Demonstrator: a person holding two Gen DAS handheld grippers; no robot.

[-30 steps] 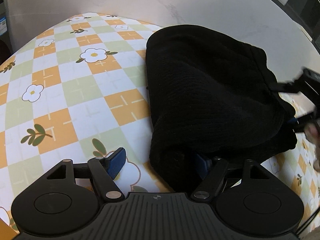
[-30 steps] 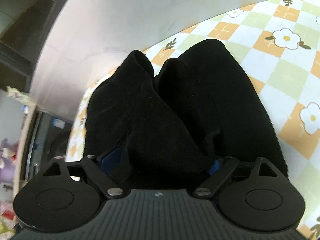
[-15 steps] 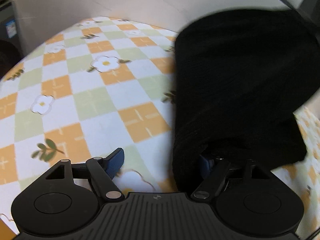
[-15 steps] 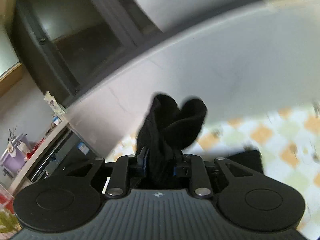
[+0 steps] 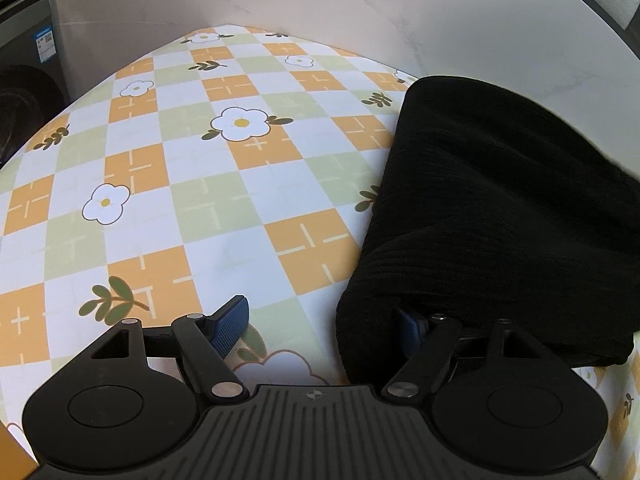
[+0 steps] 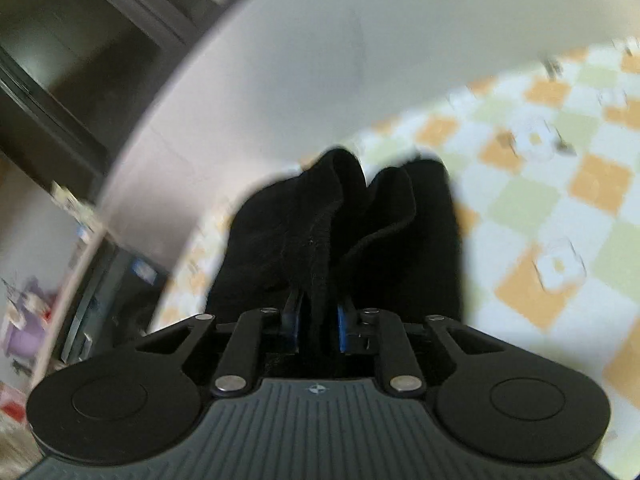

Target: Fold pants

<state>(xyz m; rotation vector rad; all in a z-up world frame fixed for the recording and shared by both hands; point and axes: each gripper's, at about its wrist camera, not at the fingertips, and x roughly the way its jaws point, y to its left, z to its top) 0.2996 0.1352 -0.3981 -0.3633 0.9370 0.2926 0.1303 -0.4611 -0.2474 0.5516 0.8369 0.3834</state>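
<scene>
Slippage is your main risk: your right gripper [image 6: 318,326] is clamped on only a narrow bunch of the black ribbed pants [image 5: 500,216], and the fabric above the blue pads [image 6: 343,326] stands up in two loose lobes. A quick swing, which the blur in the right wrist view hints at, could pull the bunch out from between the pads, or drag the whole bundle across the checked floral tablecloth [image 5: 208,184] and undo whatever fold is already in it.

Your left gripper [image 5: 320,324] has its jaws spread wide. One blue finger [image 5: 230,322] sits over bare cloth, while the other is tucked under the near edge of the pants and nothing is pinched between them. If you close from there you would likely catch only the hem layer, leaving the layers beneath to sag.

In the left wrist view the pants lie on the right part of the tablecloth as a thick, rounded bundle, reaching toward the table's far edge. Their long axis runs away from the left gripper, the near end touching it. Which end is the waistband cannot be told.
</scene>
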